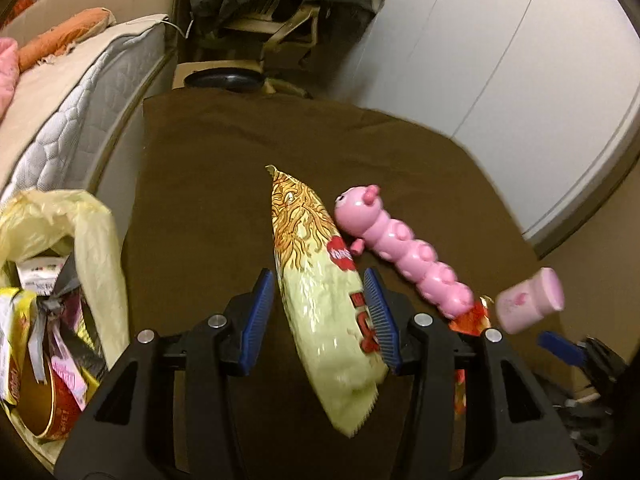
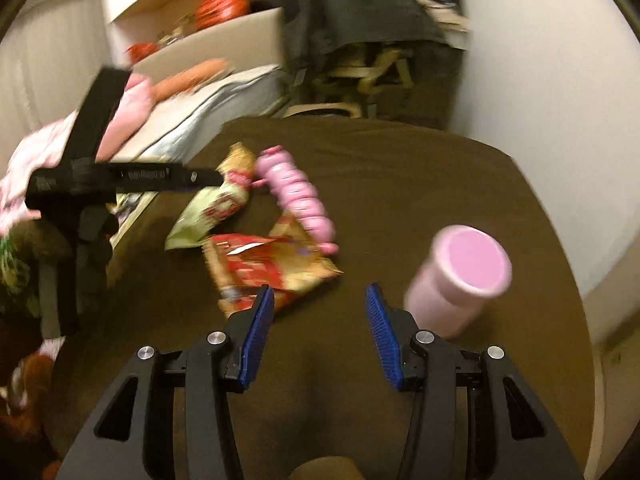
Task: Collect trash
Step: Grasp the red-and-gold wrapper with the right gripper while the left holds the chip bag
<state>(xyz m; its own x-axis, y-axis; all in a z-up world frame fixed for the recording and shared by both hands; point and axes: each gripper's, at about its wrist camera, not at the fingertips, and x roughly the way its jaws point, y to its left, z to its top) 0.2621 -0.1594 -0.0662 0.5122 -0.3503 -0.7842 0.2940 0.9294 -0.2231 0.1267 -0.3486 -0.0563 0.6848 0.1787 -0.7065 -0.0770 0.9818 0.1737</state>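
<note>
Off the table's left edge we keep the trash bag (image 1: pixel 60 240) open for drop-offs. Our left gripper (image 1: pixel 320 320) straddles the green snack packet (image 1: pixel 320 292) mid-table, jaws spread, nothing clamped. Our right gripper (image 2: pixel 320 332), likewise released, nears the red wrapper (image 2: pixel 272 264); the pink cup (image 2: pixel 460 276) stands beside it.

Both left tongs (image 1: pixel 320 280) and right tongs (image 2: pixel 320 294) point downward, jaws parted.

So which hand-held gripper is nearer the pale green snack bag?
Left. The left hand-held gripper straddles the pale green snack bag, jaws open. The right hand-held gripper sits farther back, by the red wrapper.
</note>
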